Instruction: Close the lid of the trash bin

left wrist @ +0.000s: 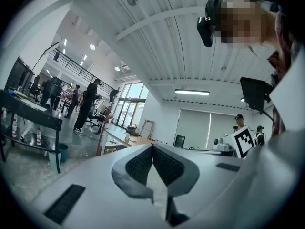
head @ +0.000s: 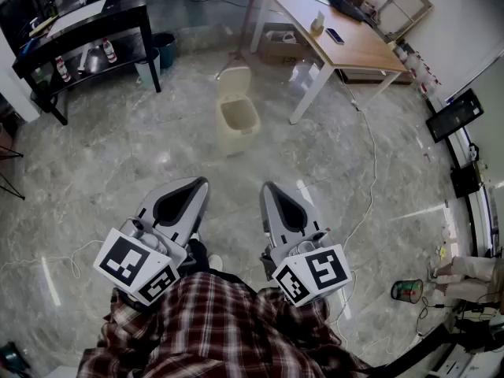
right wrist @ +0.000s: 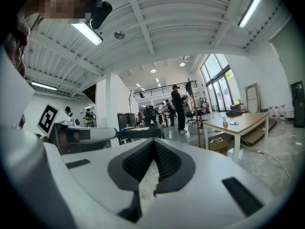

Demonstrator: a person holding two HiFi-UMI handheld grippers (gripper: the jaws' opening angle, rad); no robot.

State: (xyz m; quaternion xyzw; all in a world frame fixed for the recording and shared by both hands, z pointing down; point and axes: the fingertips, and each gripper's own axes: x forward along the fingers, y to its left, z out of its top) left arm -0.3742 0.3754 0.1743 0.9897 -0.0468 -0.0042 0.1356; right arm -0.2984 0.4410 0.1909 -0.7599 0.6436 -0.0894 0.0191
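Sitting upper centre of the head view: bin [head: 238,123], cream, on the marble floor [head: 118,164]. Lid [head: 235,79] stands up at the bin's far edge, so the inside is exposed.

Both grippers are low in the frame, well apart from the bin, tips aimed up-frame toward it. Left gripper [head: 200,182] is lower left of the bin and right gripper [head: 269,186] lower right, so the bin falls roughly between their lines. Neither touches the bin or the lid.

Left gripper view: jaws together, dark ribbed pads [left wrist: 167,165] meeting at the tip, nothing between them. Right gripper view: same, pads [right wrist: 167,162] closed to a point and empty.

Around the bin:
- wood-top table [head: 354,46] with white legs, just right of it
- black bench [head: 79,22], upper left
- white cable [head: 372,164] running down the floor, right of centre
- plaid shirt [head: 220,329] along the bottom edge, behind the marker cubes
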